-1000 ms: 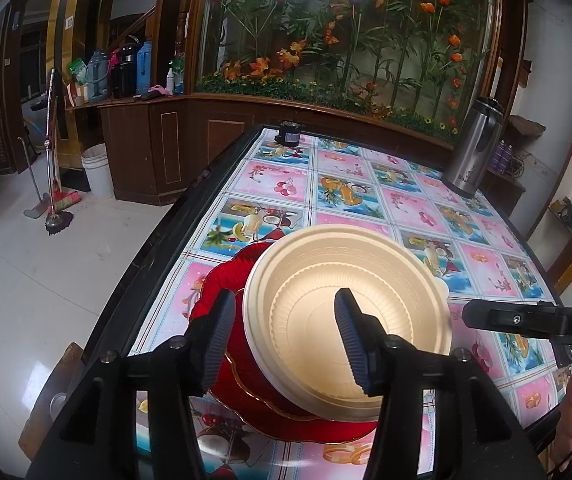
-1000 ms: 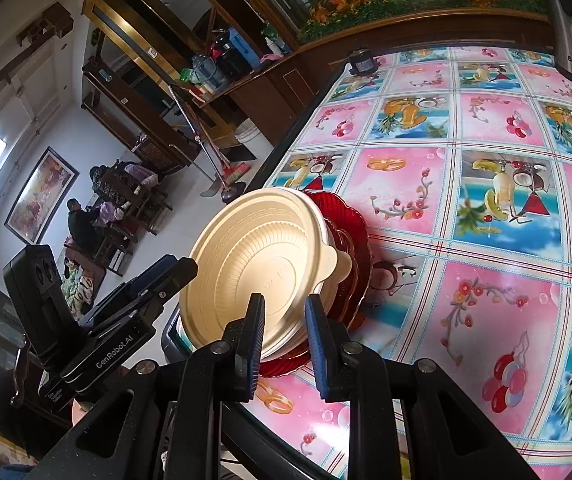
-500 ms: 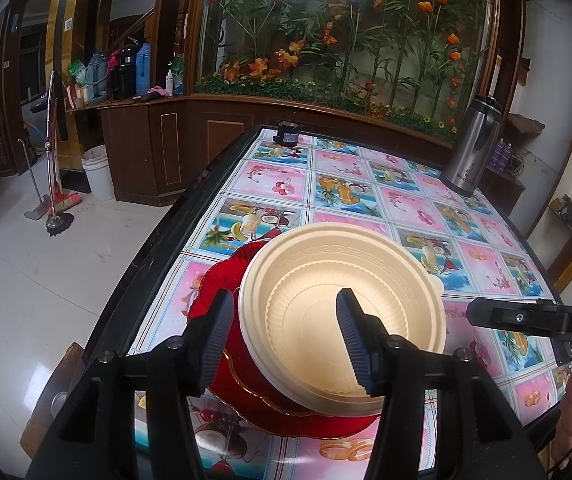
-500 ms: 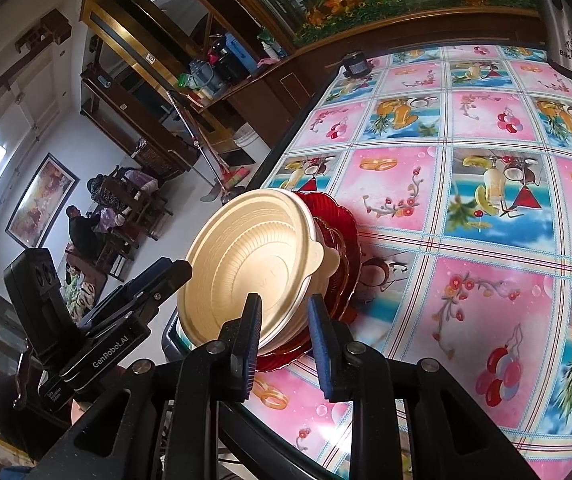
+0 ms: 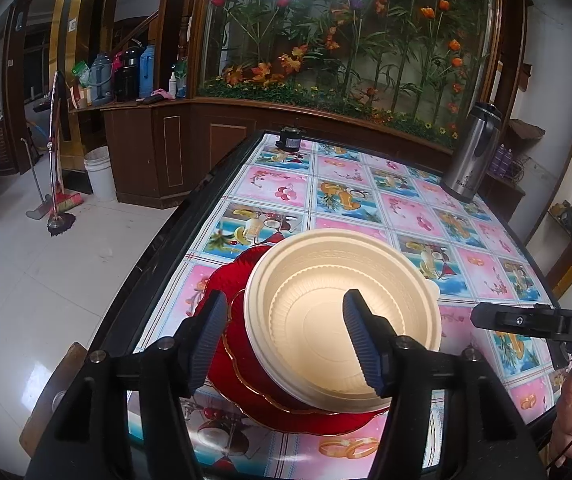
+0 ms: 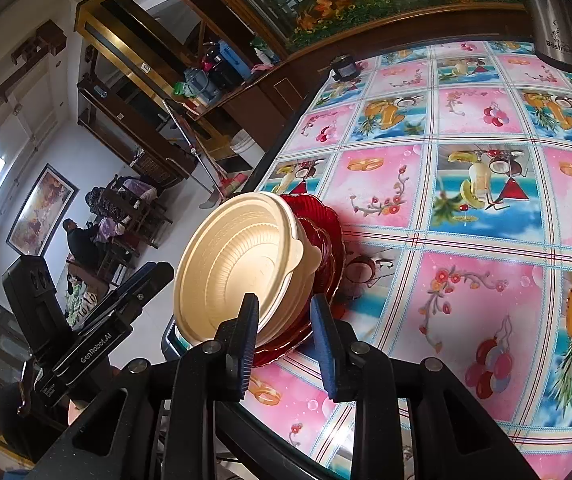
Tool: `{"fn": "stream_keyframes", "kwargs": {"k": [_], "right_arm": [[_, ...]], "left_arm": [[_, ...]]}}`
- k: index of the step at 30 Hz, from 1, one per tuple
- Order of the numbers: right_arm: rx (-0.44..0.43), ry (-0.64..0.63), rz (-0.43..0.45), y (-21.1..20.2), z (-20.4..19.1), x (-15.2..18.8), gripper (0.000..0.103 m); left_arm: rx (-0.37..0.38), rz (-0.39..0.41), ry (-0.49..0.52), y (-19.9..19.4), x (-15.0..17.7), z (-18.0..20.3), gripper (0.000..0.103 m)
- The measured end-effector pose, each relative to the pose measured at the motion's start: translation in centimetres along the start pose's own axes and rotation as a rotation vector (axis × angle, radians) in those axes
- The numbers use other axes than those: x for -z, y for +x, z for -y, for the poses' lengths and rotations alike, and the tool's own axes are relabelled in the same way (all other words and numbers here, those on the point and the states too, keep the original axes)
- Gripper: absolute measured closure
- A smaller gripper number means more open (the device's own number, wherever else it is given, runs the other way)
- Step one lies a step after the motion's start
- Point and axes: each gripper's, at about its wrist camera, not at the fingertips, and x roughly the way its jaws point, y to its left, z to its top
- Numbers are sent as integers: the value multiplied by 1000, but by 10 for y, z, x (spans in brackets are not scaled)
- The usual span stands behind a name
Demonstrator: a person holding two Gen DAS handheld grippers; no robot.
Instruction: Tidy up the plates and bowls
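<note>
Two grippers face one stack near the table's [image 5: 246, 184] front left corner: a cream bowl [image 5: 342, 316] sitting on red plates [image 5: 246, 376]. The left gripper [image 5: 282, 342] has its jaws opening, set wide astride the bowl's near rim without pressing it, while the right gripper [image 6: 284, 344] – narrower, also opening – frames the rim, pads clear of it.

Cream bowl [image 6: 242, 256] atop red plates [image 6: 326, 240]
</note>
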Motion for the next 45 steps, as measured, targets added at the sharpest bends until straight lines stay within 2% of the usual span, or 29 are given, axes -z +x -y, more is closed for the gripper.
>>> {"fn": "stream_keyframes", "kwargs": {"k": [2, 4, 9, 12, 15, 19, 20, 22, 27, 28, 30, 32, 37, 39, 40, 41, 43, 45], "right_arm": [[1, 4, 1, -1, 1, 1, 70], [5, 11, 3, -1, 4, 2, 61], [16, 26, 4, 0, 11, 3, 58], [24, 38, 3, 2, 17, 3, 54], [31, 48, -2, 5, 23, 4, 54], [33, 48, -10, 12, 29, 6, 54], [33, 48, -11, 13, 29, 7, 55], [37, 48, -18, 18, 32, 7, 67], [39, 57, -26, 25, 37, 7, 67], [36, 61, -26, 26, 37, 7, 67], [38, 63, -26, 29, 38, 6, 67], [34, 66, -32, 33, 38, 6, 67], [37, 62, -48, 43, 37, 5, 67], [41, 58, -54, 49, 36, 5, 67], [44, 59, -58, 52, 36, 4, 67], [44, 60, -63, 54, 35, 5, 69], [51, 59, -70, 62, 36, 4, 78], [48, 58, -70, 66, 36, 3, 82]], "left_arm": [[-3, 4, -6, -2, 0, -2, 37], [-6, 7, -11, -3, -1, -4, 34], [1, 11, -59, -6, -1, -19, 11], [2, 1, -118, -5, -3, -37, 8], [-4, -33, -183, 1, -1, -58, 4], [14, -81, -274, 14, 6, -86, 4], [14, -94, -291, 18, 8, -92, 4], [1, -104, -303, 23, 13, -100, 4], [-16, -121, -300, 34, 21, -107, 4], [-20, -121, -295, 36, 22, -106, 5], [-17, -132, -284, 42, 24, -107, 21], [-4, -150, -280, 48, 26, -107, 31], [31, -182, -264, 60, 29, -103, 43], [34, -197, -239, 66, 30, -99, 57], [30, -203, -227, 68, 31, -97, 60], [23, -213, -212, 72, 31, -94, 66], [20, -215, -201, 76, 32, -92, 68], [13, -218, -186, 79, 32, -89, 73]]}}
